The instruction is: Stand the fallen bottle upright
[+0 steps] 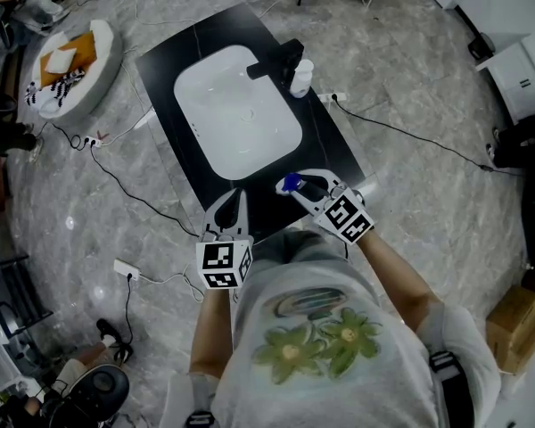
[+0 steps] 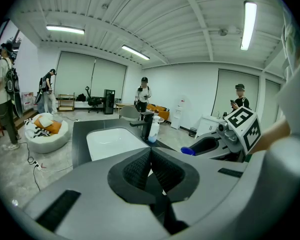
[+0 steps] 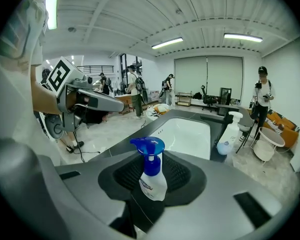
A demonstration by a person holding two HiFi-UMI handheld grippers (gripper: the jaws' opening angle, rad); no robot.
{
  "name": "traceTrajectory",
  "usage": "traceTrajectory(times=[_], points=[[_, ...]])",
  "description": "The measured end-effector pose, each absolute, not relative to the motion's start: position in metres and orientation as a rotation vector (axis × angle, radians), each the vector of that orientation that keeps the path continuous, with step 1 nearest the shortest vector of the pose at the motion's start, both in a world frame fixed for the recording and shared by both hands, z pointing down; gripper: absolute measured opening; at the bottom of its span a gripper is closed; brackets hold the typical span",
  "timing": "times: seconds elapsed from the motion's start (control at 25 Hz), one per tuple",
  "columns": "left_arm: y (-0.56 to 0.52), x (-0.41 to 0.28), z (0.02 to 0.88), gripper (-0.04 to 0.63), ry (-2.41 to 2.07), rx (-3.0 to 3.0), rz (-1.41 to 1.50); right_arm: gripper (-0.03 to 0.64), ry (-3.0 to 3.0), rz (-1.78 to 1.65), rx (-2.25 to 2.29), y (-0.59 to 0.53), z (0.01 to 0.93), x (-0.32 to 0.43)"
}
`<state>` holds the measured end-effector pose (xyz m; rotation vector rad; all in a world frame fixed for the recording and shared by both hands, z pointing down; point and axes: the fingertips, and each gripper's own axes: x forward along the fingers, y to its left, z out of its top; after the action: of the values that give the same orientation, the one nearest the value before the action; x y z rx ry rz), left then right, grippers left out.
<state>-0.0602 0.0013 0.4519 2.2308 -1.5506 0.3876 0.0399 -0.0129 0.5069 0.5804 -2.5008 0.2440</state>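
Observation:
A small white spray bottle (image 3: 152, 178) with a blue pump head (image 1: 291, 183) stands upright between the jaws of my right gripper (image 3: 153, 181), which is shut on its body. It is held at the near edge of the black counter (image 1: 165, 69), right of the white sink (image 1: 196, 87). My left gripper (image 1: 235, 201) hovers at the counter's near edge, left of the right one. Its ribbed pads (image 2: 140, 166) meet with nothing between them. From the left gripper view, the blue head (image 2: 187, 150) shows in the right gripper (image 2: 210, 145).
A black faucet (image 1: 281, 61) and a white pump soap bottle (image 1: 301, 77) stand at the sink's far right. On the floor lie cables, power strips and a round cushion (image 1: 71, 65) with an orange pillow. Several people stand around the room.

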Motion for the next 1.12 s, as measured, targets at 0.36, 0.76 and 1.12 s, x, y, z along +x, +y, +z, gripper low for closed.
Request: traceTrajectory(times=[0.36,0.76,1.12], points=[[0.004,-0.062,0.454,0.018,-1.554,2.225,0.390,0.120,-2.426,0.311,0.624,-0.014,0.511,0.046],[0.009,-0.064,0.457,0.018,-1.551,2.219,0.396,0.123,-2.378,0.401,0.637,-0.008,0.515,0.052],[0.009,-0.060,0.457,0.018,-1.533,2.226,0.397,0.123,-2.328,0.473,0.648,-0.001,0.516,0.055]])
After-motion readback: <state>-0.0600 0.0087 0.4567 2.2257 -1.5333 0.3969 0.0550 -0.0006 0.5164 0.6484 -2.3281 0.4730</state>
